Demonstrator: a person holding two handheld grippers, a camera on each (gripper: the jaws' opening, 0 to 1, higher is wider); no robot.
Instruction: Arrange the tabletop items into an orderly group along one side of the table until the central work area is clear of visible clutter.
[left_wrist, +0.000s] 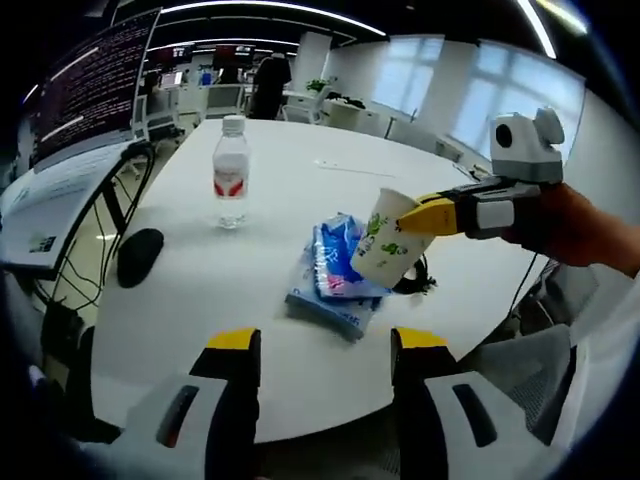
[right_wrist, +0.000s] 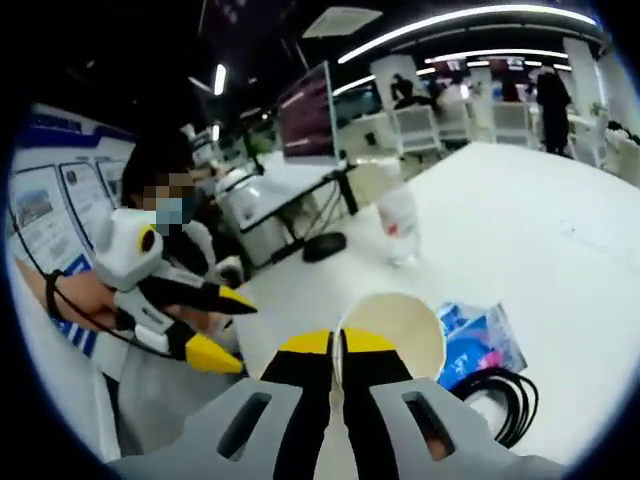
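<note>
A white paper cup with green print (left_wrist: 383, 243) hangs tilted above the round white table (left_wrist: 300, 180), and my right gripper (left_wrist: 428, 215) is shut on its rim. In the right gripper view the jaws (right_wrist: 338, 347) pinch the cup's (right_wrist: 395, 330) wall, with its open mouth facing the camera. Just under the cup lies a blue tissue pack (left_wrist: 335, 275) (right_wrist: 482, 338). A water bottle with a red label (left_wrist: 231, 170) (right_wrist: 398, 225) stands upright farther back. My left gripper (left_wrist: 328, 345) is open and holds nothing near the table's front edge, and appears as an open gripper (right_wrist: 226, 326) in the right gripper view.
A black mouse (left_wrist: 140, 255) (right_wrist: 323, 247) lies near the table's left edge. A coiled black cable (left_wrist: 415, 280) (right_wrist: 500, 400) sits beside the tissue pack. A monitor (left_wrist: 90, 80) (right_wrist: 308, 112) stands off the left side with cables hanging. A person holds the grippers.
</note>
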